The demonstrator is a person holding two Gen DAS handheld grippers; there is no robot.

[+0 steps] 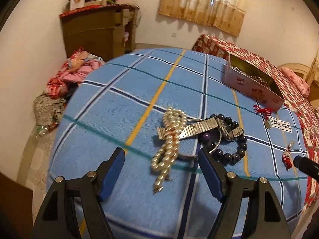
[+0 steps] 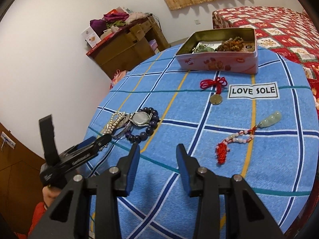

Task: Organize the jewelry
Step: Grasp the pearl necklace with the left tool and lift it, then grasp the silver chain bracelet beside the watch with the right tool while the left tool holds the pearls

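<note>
Jewelry lot on blue plaid cloth (image 1: 119,103), both tools released.

We log our left gripper (image 1: 160,162) spread wide, the pearl necklace (image 1: 169,139) lying between its fingers, with the steel-band watch (image 1: 211,128) and dark bead bracelet (image 1: 233,139) just beyond its right finger. Our right gripper (image 2: 157,155) is parted and holds nothing; the jade pendant tassel (image 2: 247,133) lies right of its fingers, the red-cord coin charm (image 2: 216,91) ahead, and the pink tin (image 2: 219,61), holding brown beads, farther ahead.

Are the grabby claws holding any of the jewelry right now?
No, nothing is held. The left gripper has its jaws open around the pearl necklace without closing. The right gripper is open over bare cloth.
</note>
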